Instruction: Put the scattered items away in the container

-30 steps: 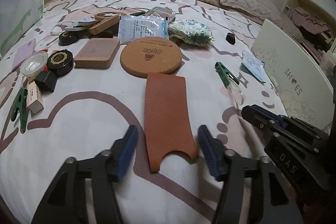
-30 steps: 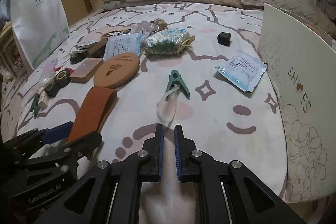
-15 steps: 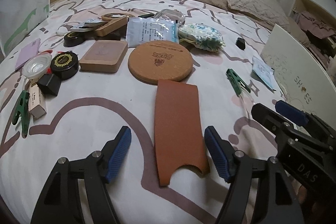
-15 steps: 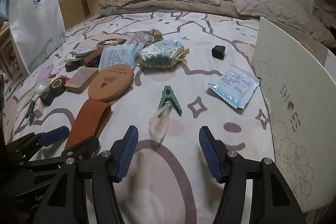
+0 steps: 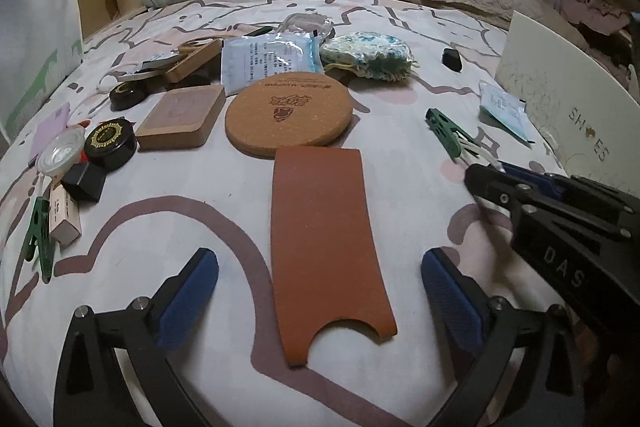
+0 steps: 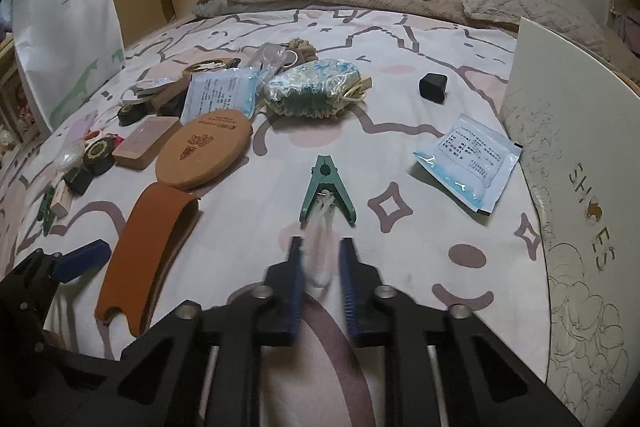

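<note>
One clear plastic bag (image 6: pixel 320 247), clipped by green peg (image 6: pixel 327 187), on bedspread (image 6: pixel 420 267) near shoe box (image 6: pixel 568 155). Light, limp, slippery; grab bunched film or stiff peg. Right gripper (image 6: pixel 320 279): narrow, straddling bag, grip uncertain. Left gripper (image 5: pixel 320 291): wide, empty, astride leather sleeve (image 5: pixel 324 247).

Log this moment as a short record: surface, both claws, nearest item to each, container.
surface: patterned bedspread
left claw: open, straddling the brown leather sleeve lying flat
right claw: narrowly open around a clear plastic piece; contact unclear, blurred
beyond right claw: green clip
container: white box marked SHOES, at the right
</note>
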`<state>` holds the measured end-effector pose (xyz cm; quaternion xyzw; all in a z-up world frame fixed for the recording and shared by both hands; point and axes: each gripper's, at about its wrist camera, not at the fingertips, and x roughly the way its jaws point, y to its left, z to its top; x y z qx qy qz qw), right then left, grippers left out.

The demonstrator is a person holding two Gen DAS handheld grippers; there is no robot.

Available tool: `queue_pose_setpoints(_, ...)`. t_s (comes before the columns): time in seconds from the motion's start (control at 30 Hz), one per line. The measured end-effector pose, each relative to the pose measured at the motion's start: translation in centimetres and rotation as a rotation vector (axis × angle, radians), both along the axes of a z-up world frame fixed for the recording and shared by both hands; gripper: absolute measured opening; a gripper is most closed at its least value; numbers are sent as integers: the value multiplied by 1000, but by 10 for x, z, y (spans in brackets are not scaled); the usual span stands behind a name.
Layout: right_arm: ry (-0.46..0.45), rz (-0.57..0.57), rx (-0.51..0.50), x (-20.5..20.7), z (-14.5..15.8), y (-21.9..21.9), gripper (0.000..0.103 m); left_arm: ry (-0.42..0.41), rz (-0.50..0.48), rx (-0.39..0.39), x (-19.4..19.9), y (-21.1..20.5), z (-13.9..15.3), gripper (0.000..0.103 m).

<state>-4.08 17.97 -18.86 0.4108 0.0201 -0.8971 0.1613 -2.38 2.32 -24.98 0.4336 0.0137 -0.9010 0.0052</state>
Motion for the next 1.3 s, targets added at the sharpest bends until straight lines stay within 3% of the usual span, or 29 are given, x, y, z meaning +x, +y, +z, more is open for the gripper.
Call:
queue_pose_setpoints(0.53,6,-18,-45,23,10,15,10,-4,-30,-23,1,2,-1,103)
queue_pose_setpoints(1.0,28,45,93,7,1,-12,10,23,-23,-69,2,7,-4,103)
queue_pose_setpoints(1.3,11,51,68,5,1,-13,10,25,-20,-89,0,11,-6,103)
